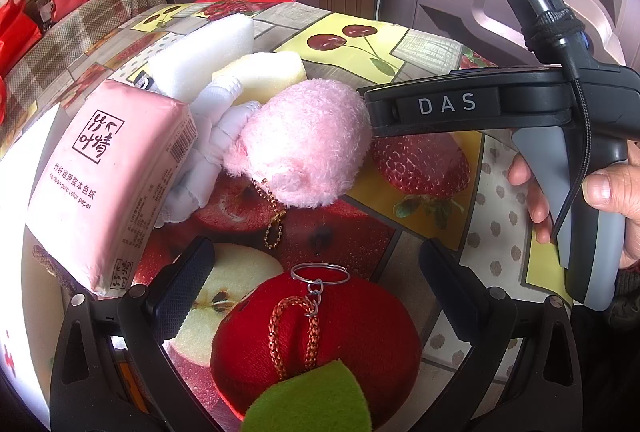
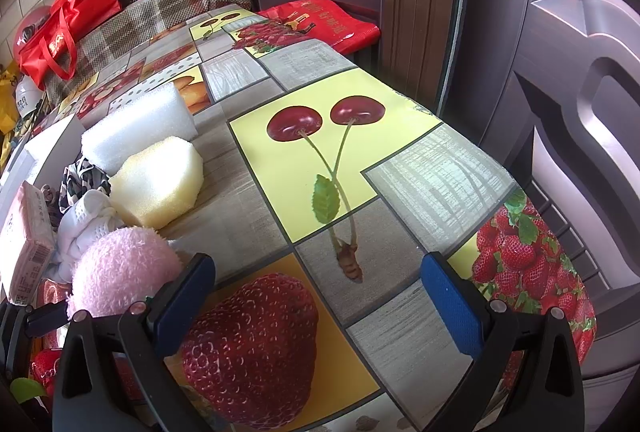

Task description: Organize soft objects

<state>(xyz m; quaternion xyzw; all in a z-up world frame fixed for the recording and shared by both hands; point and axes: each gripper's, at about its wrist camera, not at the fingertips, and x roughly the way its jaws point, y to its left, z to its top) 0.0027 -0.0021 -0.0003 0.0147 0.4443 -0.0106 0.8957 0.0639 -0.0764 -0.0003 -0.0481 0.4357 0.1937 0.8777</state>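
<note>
A red plush apple [image 1: 320,348] with a green leaf and key ring lies between the fingers of my open left gripper [image 1: 316,288], not clamped. Beyond it lie a pink plush ball [image 1: 304,140], a pink tissue pack [image 1: 108,176], a white cloth [image 1: 212,136], a yellow sponge [image 1: 264,72] and a white foam block [image 1: 204,52]. My right gripper [image 2: 318,296] is open and empty over the tablecloth, its left finger beside the pink plush ball [image 2: 120,264]. It also shows in the left wrist view [image 1: 370,112], touching the plush ball. The yellow sponge [image 2: 156,180] and white foam block [image 2: 140,128] lie ahead left.
The table [image 2: 340,152] has a fruit-print cloth. A checked sofa [image 2: 160,8] with red bags [image 2: 60,32] stands behind it. A brown door [image 2: 560,72] is close on the right, past the table edge.
</note>
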